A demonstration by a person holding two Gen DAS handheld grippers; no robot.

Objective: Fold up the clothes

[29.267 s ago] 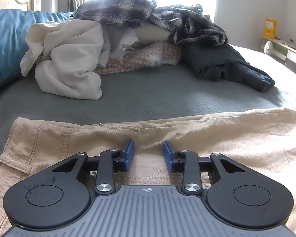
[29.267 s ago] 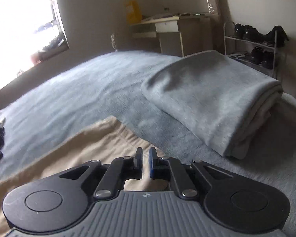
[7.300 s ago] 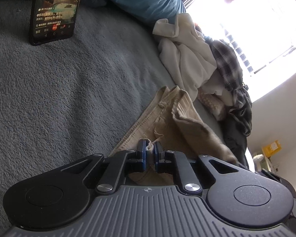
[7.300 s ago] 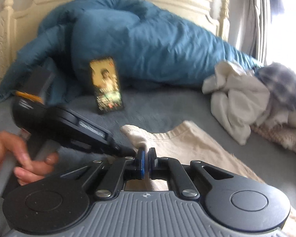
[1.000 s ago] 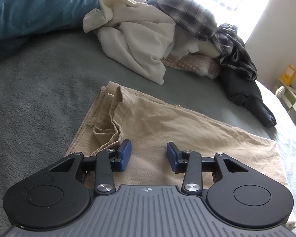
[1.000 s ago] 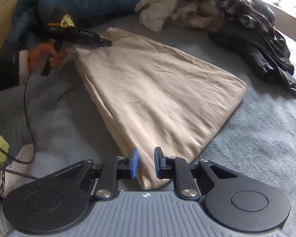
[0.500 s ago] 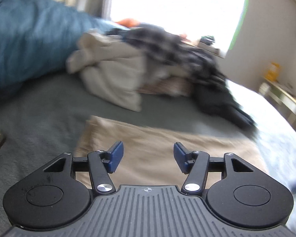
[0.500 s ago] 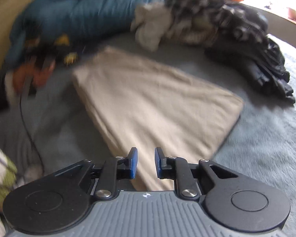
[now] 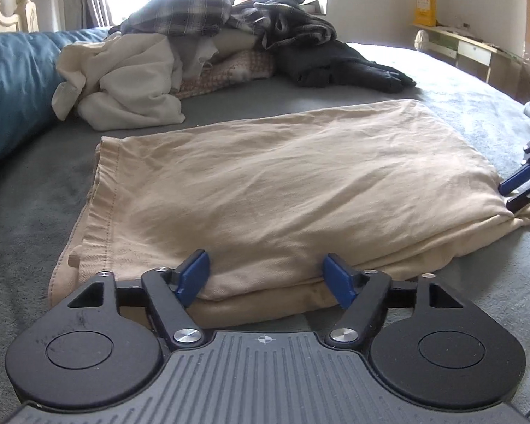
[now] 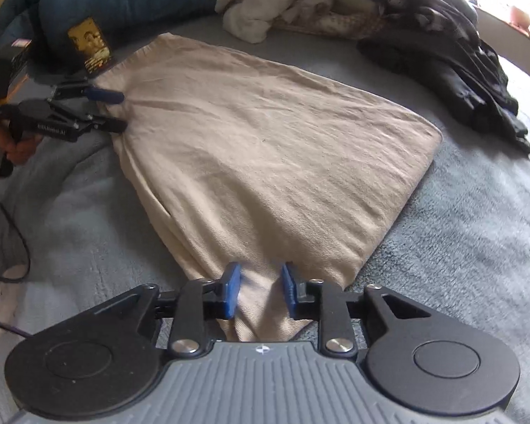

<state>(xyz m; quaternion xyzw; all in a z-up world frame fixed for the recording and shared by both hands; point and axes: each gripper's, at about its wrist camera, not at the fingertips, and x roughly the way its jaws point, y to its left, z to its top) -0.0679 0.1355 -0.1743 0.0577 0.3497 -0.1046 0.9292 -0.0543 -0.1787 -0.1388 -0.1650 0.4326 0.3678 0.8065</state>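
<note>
now both grippers stand open, jaws just widened, at the folded beige trousers [image 9: 293, 183]. left gripper [image 9: 266, 275] and right gripper [image 10: 259, 291] should each straddle the near edge, catch every layer, then close together.

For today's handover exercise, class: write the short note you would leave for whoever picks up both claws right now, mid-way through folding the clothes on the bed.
Left claw: open, jaws just been widening, astride the near edge of the folded beige trousers, not gripping.
Right claw: open, jaws just been widening, over the trousers' far corner, cloth between the pads, unclamped.
Trousers lie flat, doubled over, on the grey bedcover.
Done: at least one fold.
Left: probably another fold, then the unfolded pile near the window.
</note>
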